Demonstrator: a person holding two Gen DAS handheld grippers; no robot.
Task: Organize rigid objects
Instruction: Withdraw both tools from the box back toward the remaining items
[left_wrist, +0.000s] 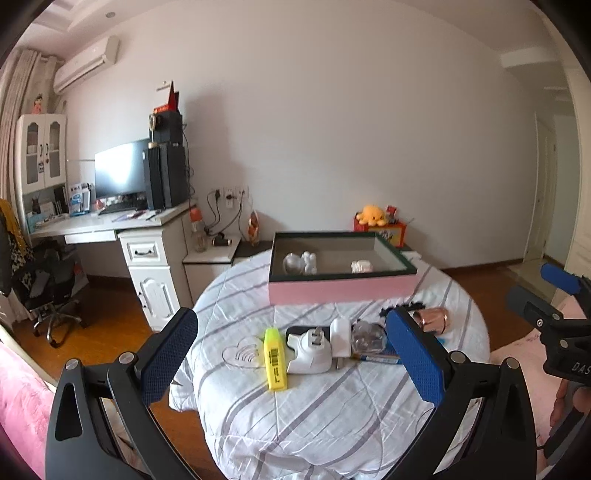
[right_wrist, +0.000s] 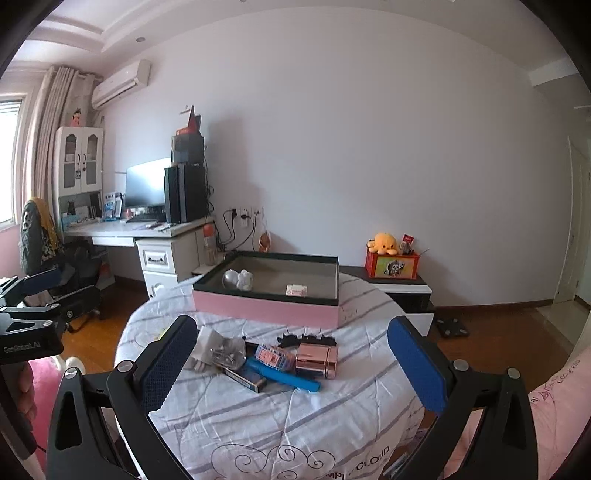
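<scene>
Approach step: both grippers, left (left_wrist: 291, 354) and right (right_wrist: 291, 358), held wide apart, empty, above clutter. Next: one item, e.g. yellow highlighter (left_wrist: 275, 363), to be clamped and carried to pink box (left_wrist: 343, 291).

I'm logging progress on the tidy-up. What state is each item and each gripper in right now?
pink box: open, on the table, three small items inside.
yellow highlighter: capped, lying flat outside the box.
white plug adapter: lying on the cloth, prongs up.
rose-gold case: on its side, not yet boxed.
blue pen: lying flat.
left gripper: open, empty.
right gripper: open, empty.
</scene>
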